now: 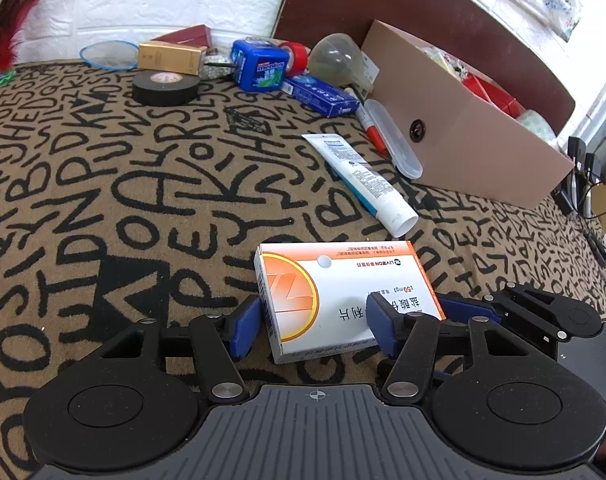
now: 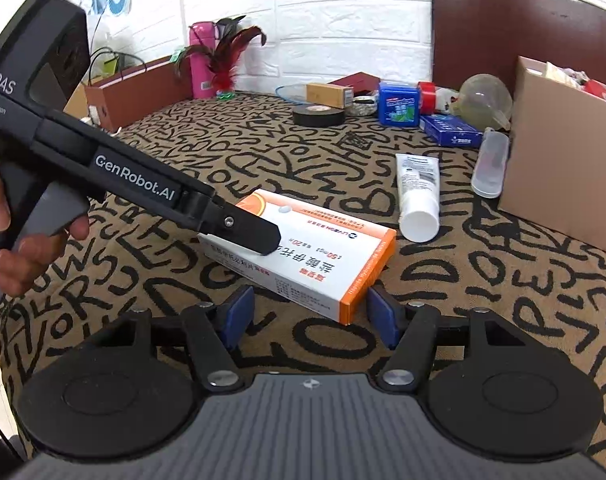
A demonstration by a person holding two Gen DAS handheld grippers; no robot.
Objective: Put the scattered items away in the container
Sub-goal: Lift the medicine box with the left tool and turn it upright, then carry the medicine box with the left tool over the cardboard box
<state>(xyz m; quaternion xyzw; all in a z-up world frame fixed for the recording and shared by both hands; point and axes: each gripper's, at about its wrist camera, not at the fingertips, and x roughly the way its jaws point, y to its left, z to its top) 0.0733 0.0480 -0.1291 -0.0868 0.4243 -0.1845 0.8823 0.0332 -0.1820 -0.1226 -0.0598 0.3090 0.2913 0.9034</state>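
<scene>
cardboard box [image 2: 559, 152] cut off at right edge, its contents mostly hidden, medicine box [image 1: 343, 296] print partly covered

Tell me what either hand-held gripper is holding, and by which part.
Cannot be told: the left hand-held gripper sits at one end of the medicine box, one pad over its top. The right hand-held gripper is open, holding nothing.
</scene>
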